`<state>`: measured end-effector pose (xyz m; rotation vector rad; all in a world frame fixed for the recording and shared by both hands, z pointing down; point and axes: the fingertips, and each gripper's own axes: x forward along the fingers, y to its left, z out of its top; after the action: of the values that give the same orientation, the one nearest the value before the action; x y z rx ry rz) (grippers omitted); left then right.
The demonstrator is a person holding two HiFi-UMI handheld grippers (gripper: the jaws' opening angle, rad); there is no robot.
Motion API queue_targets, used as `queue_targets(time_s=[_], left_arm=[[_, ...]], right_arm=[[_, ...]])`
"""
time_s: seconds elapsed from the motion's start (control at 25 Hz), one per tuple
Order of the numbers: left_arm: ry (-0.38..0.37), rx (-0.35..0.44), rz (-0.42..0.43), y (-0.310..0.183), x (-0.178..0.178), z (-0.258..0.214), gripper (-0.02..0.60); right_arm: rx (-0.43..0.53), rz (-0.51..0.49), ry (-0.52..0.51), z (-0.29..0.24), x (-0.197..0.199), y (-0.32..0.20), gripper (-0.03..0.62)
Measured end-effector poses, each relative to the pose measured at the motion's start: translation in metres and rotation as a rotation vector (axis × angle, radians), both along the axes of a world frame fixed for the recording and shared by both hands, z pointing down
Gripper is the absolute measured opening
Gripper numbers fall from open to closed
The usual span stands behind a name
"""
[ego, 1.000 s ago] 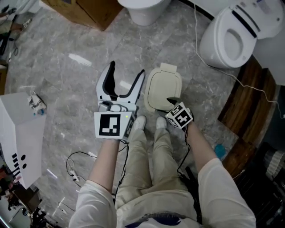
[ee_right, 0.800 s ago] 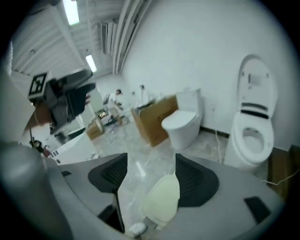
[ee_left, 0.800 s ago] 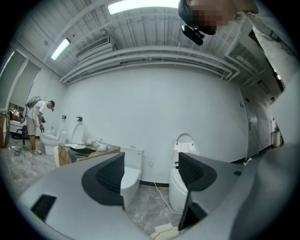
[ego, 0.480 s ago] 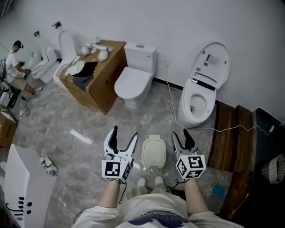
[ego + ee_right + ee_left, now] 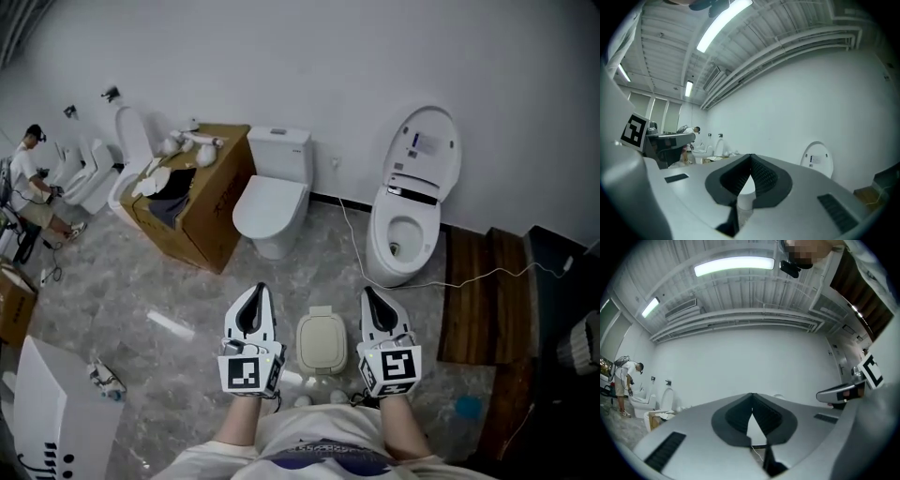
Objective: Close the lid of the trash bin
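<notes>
Spreading across the head view, a grey marble floor (image 5: 141,281) runs up to a plain white wall (image 5: 328,56), with a closed white toilet (image 5: 270,202), a second toilet with its seat raised (image 5: 408,220) and a cardboard box (image 5: 202,211) standing along it. Much smaller, the beige trash bin (image 5: 321,364) sits on the floor just ahead of the person's feet. Its lid (image 5: 321,333) lies flat on top, so the closing step looks done rather than in hand. In the head view the left gripper (image 5: 257,298) and the right gripper (image 5: 371,300) appear on either side of the bin, but neither touches it. Both gripper views look level at the far wall and do not show the bin at all. The left gripper's jaws meet at their tips with nothing between them, and the right gripper's jaws are likewise drawn together on nothing. Judging from this, little is left to do. At most, the next move would be a downward glance to confirm the lid sits fully seated, with a light press on its front edge if it does not.
</notes>
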<state>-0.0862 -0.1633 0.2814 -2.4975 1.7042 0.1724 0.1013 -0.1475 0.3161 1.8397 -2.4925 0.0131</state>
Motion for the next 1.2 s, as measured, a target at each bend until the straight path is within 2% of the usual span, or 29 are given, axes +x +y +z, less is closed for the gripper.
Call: queue_targets(time_s=[0.36, 0.6, 0.76, 0.92, 1.2], left_arm=[[0.022, 0.011, 0.049, -0.004, 0.016, -0.010, -0.002], [0.014, 0.013, 0.039, -0.005, 0.011, -0.010, -0.002], [0.041, 0.008, 0.032, -0.003, 0.008, -0.012, -0.002], [0.029, 0.015, 0.030, -0.001, 0.005, -0.010, -0.002], [0.069, 0.042, 0.020, 0.001, 0.002, -0.029, -0.002]], right_arm=[[0.039, 0.002, -0.018, -0.011, 0.004, -0.001, 0.009], [0.058, -0.021, -0.026, -0.018, -0.001, -0.004, 0.009], [0.079, -0.025, -0.028, -0.023, -0.004, -0.003, 0.009], [0.109, 0.015, 0.042, -0.028, -0.003, -0.001, 0.006], [0.119, -0.001, 0.026, -0.031, -0.007, 0.001, 0.006]])
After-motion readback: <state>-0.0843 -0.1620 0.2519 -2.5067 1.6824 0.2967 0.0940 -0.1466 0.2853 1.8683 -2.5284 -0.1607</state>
